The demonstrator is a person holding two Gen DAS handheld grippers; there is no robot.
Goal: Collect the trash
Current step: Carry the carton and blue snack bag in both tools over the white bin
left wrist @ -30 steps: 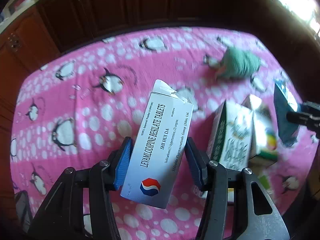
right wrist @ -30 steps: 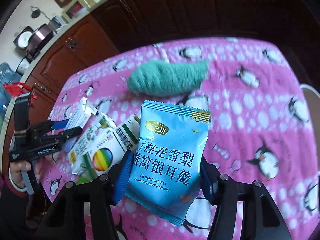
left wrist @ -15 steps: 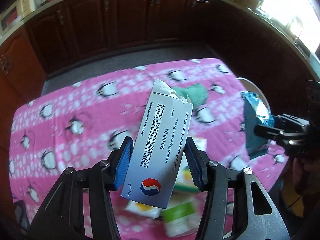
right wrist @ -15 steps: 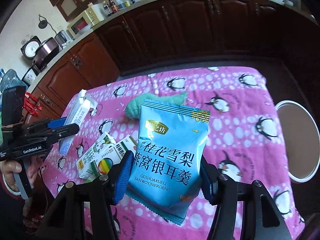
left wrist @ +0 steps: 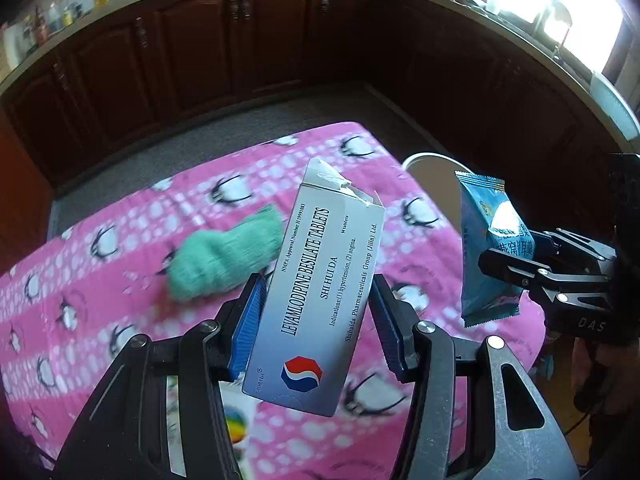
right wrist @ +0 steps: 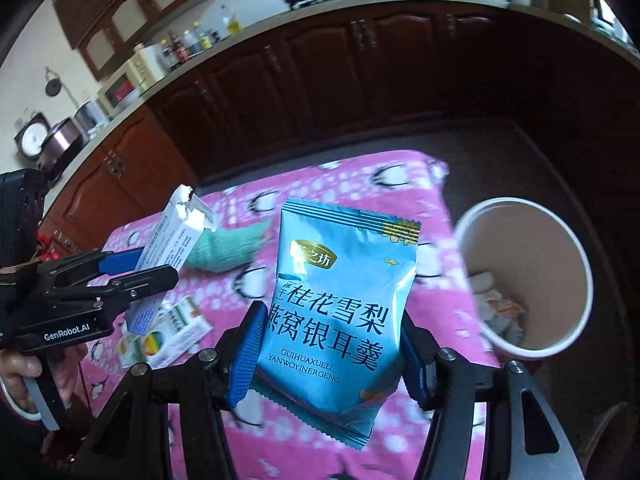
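Landmark: bin [right wrist: 524,280], a pale round tub standing on the floor just off the table's edge, some crumpled paper already inside.

Item 1. Left gripper [left wrist: 316,320]: pinching a box [left wrist: 316,292] of tablets across its sides, blue pads flat on both faces. The box stands upright above the table [left wrist: 120,280], well short of the bin, its top flap torn open.

Item 2. Right gripper [right wrist: 328,352]: pinching a blue packet [right wrist: 340,296] by its lower part. The packet is held over the table edge, just beside the bin and nearer to it than the box.

Item 3. Green cloth [left wrist: 224,260]: lying on the table, farther from the bin than either held item.

Item 4. More cartons [right wrist: 164,332]: flat on the table, on the side away from the bin, below the left gripper.

Risks, by judgement:
- The packet is slick and soft; gripped low, it may slide out early and land on the floor beside the bin.
- The box must cross further; a release too soon drops it on the table.
- Both grippers converging on one narrow mouth may knock together or tip the bin.
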